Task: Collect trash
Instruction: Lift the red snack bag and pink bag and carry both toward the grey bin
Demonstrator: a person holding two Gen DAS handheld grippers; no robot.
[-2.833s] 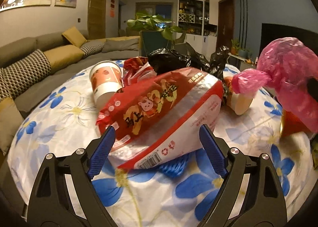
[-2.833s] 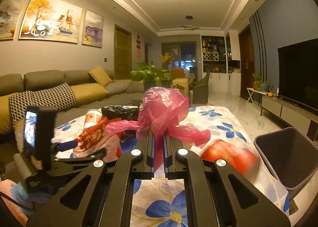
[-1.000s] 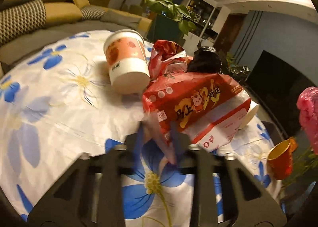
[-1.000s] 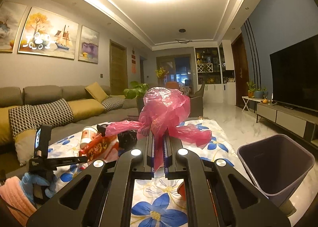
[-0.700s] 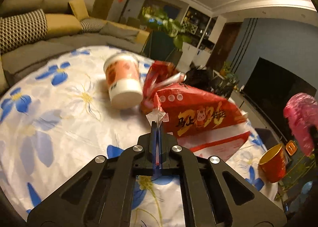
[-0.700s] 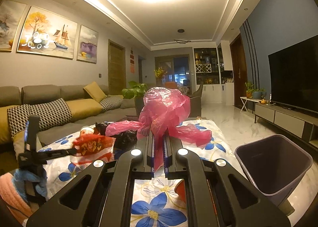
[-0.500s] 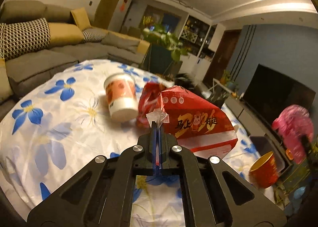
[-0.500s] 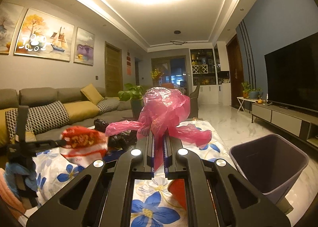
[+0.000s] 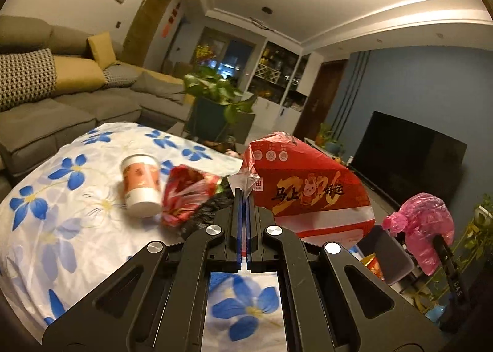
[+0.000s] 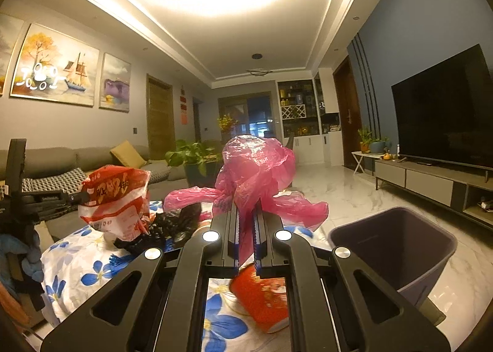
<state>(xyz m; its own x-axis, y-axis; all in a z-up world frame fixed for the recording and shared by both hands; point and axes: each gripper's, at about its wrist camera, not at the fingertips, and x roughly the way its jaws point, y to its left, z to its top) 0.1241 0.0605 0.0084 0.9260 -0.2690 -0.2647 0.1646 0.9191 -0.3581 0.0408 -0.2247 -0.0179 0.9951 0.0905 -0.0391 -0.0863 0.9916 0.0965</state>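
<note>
My left gripper (image 9: 242, 193) is shut on a corner of the big red snack bag (image 9: 308, 195), which hangs lifted above the flowered tablecloth (image 9: 61, 222); the same red snack bag (image 10: 114, 201) shows at the left of the right wrist view. My right gripper (image 10: 246, 207) is shut on a crumpled pink plastic bag (image 10: 255, 167), held up in the air. That pink plastic bag (image 9: 425, 225) appears at the right of the left wrist view. A dark grey trash bin (image 10: 397, 247) stands open on the floor to the right of the table.
On the table lie a paper cup (image 9: 140, 185) on its side, a small red wrapper (image 9: 188, 195), a black plastic bag (image 10: 166, 225) and a red cup (image 10: 265, 299). A sofa (image 9: 46, 99), a potted plant (image 9: 218, 99) and a TV (image 10: 443, 111) surround the table.
My left gripper shut on the red snack bag's corner and lifted it off the table. My right gripper kept hold of the pink bag and rose slightly, with the bin now closer.
</note>
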